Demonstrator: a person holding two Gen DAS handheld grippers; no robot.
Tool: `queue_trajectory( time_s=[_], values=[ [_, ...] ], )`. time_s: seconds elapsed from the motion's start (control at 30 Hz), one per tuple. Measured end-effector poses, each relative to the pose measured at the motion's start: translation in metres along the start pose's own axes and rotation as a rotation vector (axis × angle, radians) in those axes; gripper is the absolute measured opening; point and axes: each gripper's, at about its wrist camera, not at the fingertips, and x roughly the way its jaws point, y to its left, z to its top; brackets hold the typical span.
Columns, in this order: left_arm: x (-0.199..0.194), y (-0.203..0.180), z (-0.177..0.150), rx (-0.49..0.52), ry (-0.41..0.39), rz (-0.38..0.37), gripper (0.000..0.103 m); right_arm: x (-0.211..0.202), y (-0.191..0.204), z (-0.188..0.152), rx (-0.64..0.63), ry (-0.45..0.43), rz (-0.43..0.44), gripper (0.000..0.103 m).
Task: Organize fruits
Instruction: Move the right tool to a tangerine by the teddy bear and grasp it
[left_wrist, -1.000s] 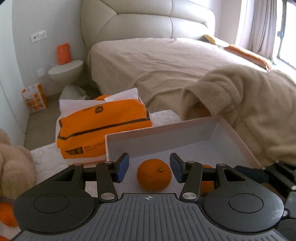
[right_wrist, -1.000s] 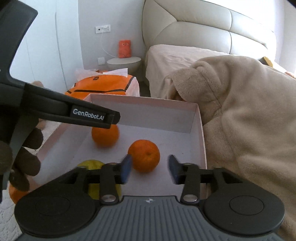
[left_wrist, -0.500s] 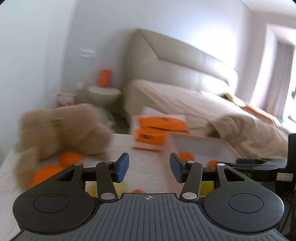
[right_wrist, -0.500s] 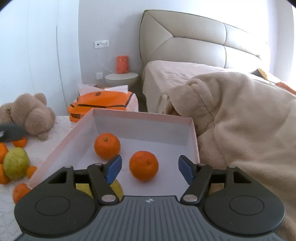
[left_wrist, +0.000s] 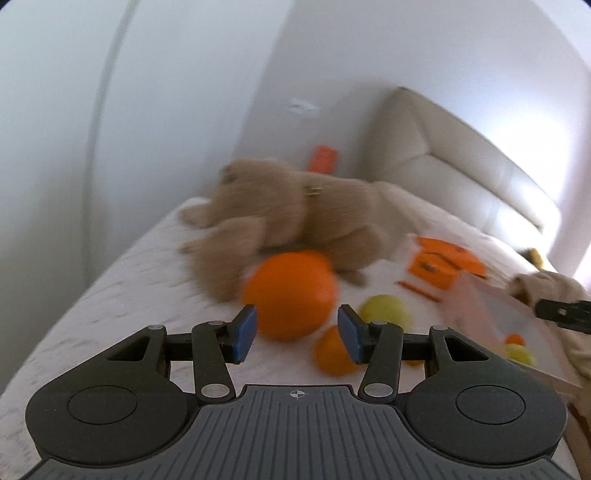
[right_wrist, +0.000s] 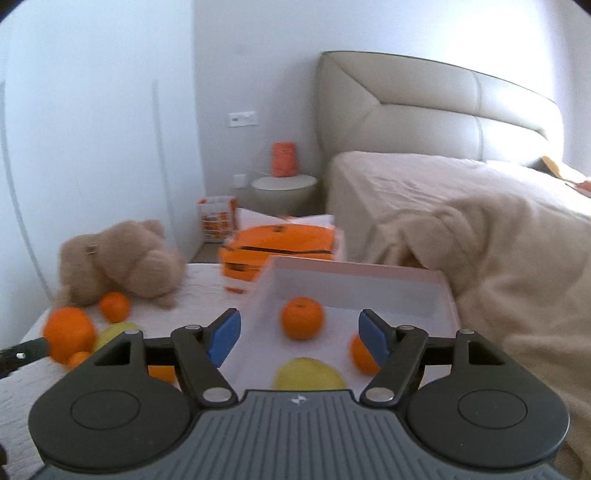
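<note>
My left gripper (left_wrist: 297, 338) is open, its blue pads on either side of a big orange (left_wrist: 291, 293) that lies on the white cover, just ahead of them. A smaller orange (left_wrist: 330, 354) and a yellow-green fruit (left_wrist: 386, 312) lie to its right. My right gripper (right_wrist: 297, 338) is open and empty, held back over the near edge of the pink box (right_wrist: 354, 269). In the box are two oranges (right_wrist: 302, 317) and a yellow-green fruit (right_wrist: 310, 374). The big orange also shows at the left of the right wrist view (right_wrist: 68, 334).
A tan teddy bear (left_wrist: 295, 218) lies behind the loose fruit. An orange tissue pack (right_wrist: 277, 247) sits behind the box. A beige blanket (right_wrist: 517, 266) lies right of the box. The bed's left edge runs close to the wall.
My left gripper swung left, away from the box, and closed in on the big orange by the teddy bear. My right gripper pulled back from the box and opened wider.
</note>
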Motion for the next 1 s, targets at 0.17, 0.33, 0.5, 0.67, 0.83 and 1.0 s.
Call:
queue_trajectory(
  time_s=[0.17,0.33,0.5,0.67,0.83,1.0],
  values=[
    [-0.007,0.016,-0.012,-0.044,-0.009,-0.008,0.053,0.006,0.04,-0.002,-0.06,0.05,0.102,0.071],
    [-0.004,0.019,-0.016,-0.061,-0.006,-0.037,0.053,0.031,0.082,0.004,-0.119,0.123,0.176,0.071],
    [-0.011,0.019,-0.018,-0.065,-0.051,-0.043,0.053,0.074,0.115,0.04,-0.06,0.203,0.261,0.067],
    [-0.013,0.026,-0.018,-0.1,-0.075,-0.034,0.053,0.146,0.15,0.055,0.074,0.358,0.302,0.056],
    [-0.012,0.028,-0.019,-0.103,-0.055,-0.051,0.053,0.204,0.179,0.043,0.129,0.454,0.254,0.055],
    [-0.012,0.029,-0.02,-0.11,-0.052,-0.074,0.053,0.208,0.189,0.04,0.155,0.502,0.327,0.04]
  ],
)
